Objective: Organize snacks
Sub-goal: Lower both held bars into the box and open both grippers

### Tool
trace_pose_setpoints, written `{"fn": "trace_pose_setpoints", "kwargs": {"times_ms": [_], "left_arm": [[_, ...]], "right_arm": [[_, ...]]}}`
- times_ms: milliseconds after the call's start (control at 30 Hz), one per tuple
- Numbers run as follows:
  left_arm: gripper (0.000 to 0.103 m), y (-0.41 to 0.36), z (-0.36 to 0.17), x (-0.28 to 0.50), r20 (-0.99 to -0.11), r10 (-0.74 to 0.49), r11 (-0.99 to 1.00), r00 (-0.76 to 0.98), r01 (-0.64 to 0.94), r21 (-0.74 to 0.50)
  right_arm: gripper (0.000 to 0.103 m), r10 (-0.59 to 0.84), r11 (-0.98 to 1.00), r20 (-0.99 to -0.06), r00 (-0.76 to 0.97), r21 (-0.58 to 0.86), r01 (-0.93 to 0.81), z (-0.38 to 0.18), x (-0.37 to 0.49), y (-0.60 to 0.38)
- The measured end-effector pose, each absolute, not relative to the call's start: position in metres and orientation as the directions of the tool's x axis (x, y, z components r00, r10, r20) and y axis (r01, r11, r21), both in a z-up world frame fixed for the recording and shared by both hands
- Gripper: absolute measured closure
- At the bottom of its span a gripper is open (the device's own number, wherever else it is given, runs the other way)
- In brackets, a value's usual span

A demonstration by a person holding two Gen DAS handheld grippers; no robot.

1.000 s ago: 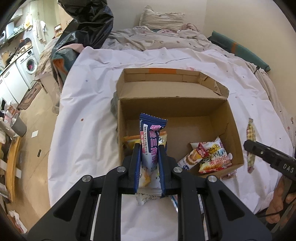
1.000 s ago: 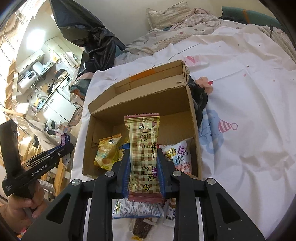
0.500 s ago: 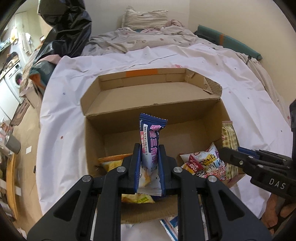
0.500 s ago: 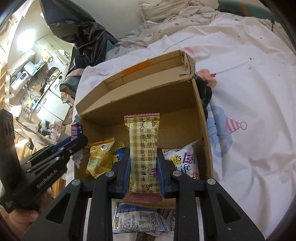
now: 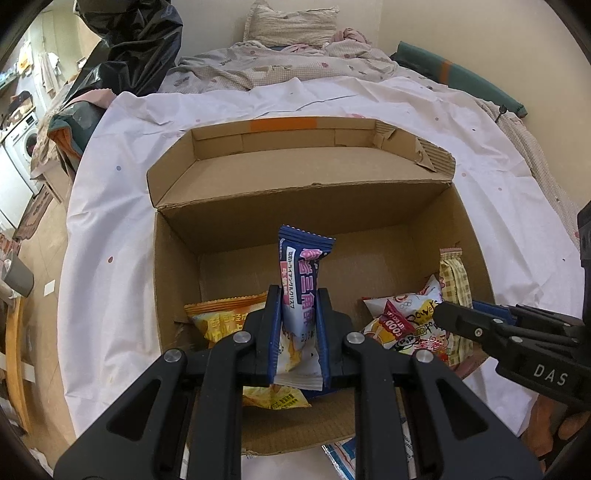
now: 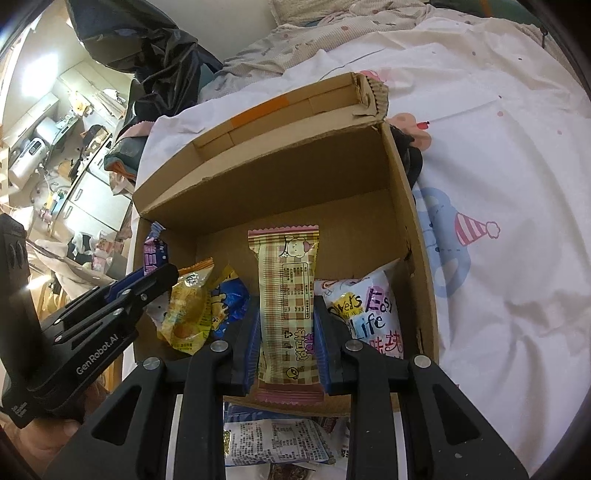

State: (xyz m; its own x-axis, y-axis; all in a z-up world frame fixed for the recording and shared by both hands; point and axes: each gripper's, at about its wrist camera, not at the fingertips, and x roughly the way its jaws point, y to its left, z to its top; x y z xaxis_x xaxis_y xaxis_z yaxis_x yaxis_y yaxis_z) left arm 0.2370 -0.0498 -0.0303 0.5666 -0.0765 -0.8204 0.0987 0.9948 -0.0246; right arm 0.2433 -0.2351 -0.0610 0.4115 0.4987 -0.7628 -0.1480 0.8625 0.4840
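Observation:
An open cardboard box sits on the white bedsheet. My left gripper is shut on a blue snack packet, held upright over the box's left part. My right gripper is shut on a tan checked snack bar, held upright over the box's right part; that bar also shows in the left wrist view. Inside lie an orange-yellow packet, a white and red packet, a yellow packet and a white packet.
More snack packets lie on the sheet just in front of the box. A rumpled duvet and pillow lie beyond it. A black plastic bag stands at the back left, with the floor and a washing machine further left.
Both grippers have moved forward with their snacks, from before the box's front wall to over its inside. The box looms larger in both views. Both stay shut.

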Motion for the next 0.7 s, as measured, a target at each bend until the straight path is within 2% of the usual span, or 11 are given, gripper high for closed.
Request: {"fn": "trace_pose_setpoints", "kwargs": {"times_ms": [400,533,567,600,633,667,700], "left_arm": [[0.088,-0.051,-0.029,0.234,-0.819,-0.062,0.996,0.57,0.094,-0.01],[0.084,-0.05,-0.03,0.233,-0.824,-0.058,0.996,0.563,0.086,-0.012],[0.076,-0.049,-0.031,0.233,-0.827,-0.063,0.996,0.558,0.086,-0.018],[0.059,-0.048,-0.031,0.233,-0.83,-0.073,0.996,0.553,0.085,-0.031],[0.049,-0.047,-0.031,0.233,-0.831,-0.078,0.996,0.552,0.081,-0.039],[0.03,-0.046,-0.031,0.232,-0.83,-0.078,0.996,0.552,0.074,-0.045],[0.02,-0.045,-0.031,0.232,-0.829,-0.076,0.997,0.554,0.066,-0.047]], "right_arm": [[0.073,0.509,0.855,-0.758,0.408,0.502,-0.134,-0.063,0.245,-0.239],[0.072,0.52,0.846,-0.75,0.409,0.518,-0.124,-0.064,0.245,-0.241],[0.07,0.516,0.848,-0.752,0.409,0.516,-0.122,-0.063,0.246,-0.241],[0.062,0.512,0.85,-0.755,0.409,0.514,-0.115,-0.064,0.246,-0.242],[0.044,0.517,0.845,-0.752,0.409,0.523,-0.107,-0.064,0.246,-0.244],[0.036,0.52,0.842,-0.748,0.413,0.53,-0.101,-0.063,0.246,-0.245],[0.027,0.515,0.843,-0.745,0.424,0.531,-0.091,-0.063,0.245,-0.247]]}}
